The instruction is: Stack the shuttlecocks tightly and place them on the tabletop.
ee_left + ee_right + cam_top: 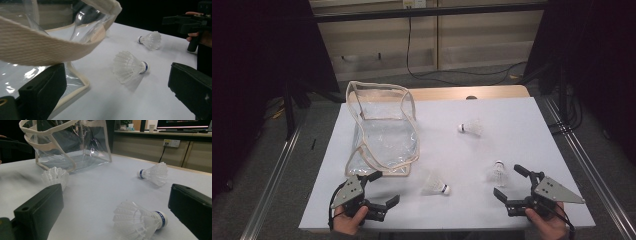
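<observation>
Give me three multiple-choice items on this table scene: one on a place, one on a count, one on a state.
1. Where is the bag?
A. far left of the table
B. near right corner
C. on the floor

2. How many shuttlecocks lie on the table?
A. one
B. three
C. five

3. How is the left gripper?
A. shut on a shuttlecock
B. shut on the bag
C. open

Key: 1 A, the bag sits at the table's far left. 2 B, one far, one near the right gripper at, one near middle. 3 C, its jaws stand apart, holding nothing.
</observation>
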`<state>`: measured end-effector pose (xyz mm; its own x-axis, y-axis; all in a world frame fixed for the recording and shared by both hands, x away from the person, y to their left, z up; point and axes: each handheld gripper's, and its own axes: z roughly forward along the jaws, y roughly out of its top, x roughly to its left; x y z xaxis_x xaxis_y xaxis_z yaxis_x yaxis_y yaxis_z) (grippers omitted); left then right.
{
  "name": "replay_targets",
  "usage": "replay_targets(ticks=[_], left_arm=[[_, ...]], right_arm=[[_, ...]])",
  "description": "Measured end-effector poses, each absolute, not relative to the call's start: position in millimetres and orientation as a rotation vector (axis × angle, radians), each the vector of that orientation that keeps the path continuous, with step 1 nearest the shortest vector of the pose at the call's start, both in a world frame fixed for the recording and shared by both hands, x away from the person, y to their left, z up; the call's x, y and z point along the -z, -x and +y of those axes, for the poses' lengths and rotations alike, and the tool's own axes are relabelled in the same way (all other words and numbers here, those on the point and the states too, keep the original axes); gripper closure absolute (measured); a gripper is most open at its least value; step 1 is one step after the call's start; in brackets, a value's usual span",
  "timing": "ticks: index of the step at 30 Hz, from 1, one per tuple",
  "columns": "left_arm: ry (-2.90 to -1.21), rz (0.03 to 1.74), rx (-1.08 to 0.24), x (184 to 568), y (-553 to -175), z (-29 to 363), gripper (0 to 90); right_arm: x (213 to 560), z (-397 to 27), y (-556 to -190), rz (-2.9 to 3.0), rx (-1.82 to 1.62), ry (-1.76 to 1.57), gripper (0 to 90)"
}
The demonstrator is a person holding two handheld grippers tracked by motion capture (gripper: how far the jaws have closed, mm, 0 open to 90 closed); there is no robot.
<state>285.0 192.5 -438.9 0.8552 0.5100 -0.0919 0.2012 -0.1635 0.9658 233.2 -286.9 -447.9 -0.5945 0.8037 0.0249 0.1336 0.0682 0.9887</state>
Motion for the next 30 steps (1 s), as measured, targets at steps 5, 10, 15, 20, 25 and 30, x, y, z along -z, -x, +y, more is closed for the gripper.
replay_targets(ticks=[5,10,15,20,25,30], left_arm=[[-1.738,0.540,-0.283,439,-286,184,1.9],[-1.738,0.530,-0.275,438,-286,179,1.9],[-1.744,0.523,-0.271,438,-288,175,1.9],[-1.745,0.520,-0.267,438,-288,172,1.9],[-1.747,0.520,-0.273,438,-289,170,1.9],[-1.738,0.526,-0.270,438,-289,167,1.9]], right_arm=[[448,-286,-233,1.805,-1.566,-0.928,0.0],[448,-287,-233,1.800,-1.570,-0.924,0.0],[448,-287,-233,1.798,-1.573,-0.929,0.0],[448,-287,-234,1.799,-1.577,-0.931,0.0],[448,-287,-234,1.800,-1.572,-0.931,0.0],[448,-288,-234,1.800,-1.573,-0.926,0.0]])
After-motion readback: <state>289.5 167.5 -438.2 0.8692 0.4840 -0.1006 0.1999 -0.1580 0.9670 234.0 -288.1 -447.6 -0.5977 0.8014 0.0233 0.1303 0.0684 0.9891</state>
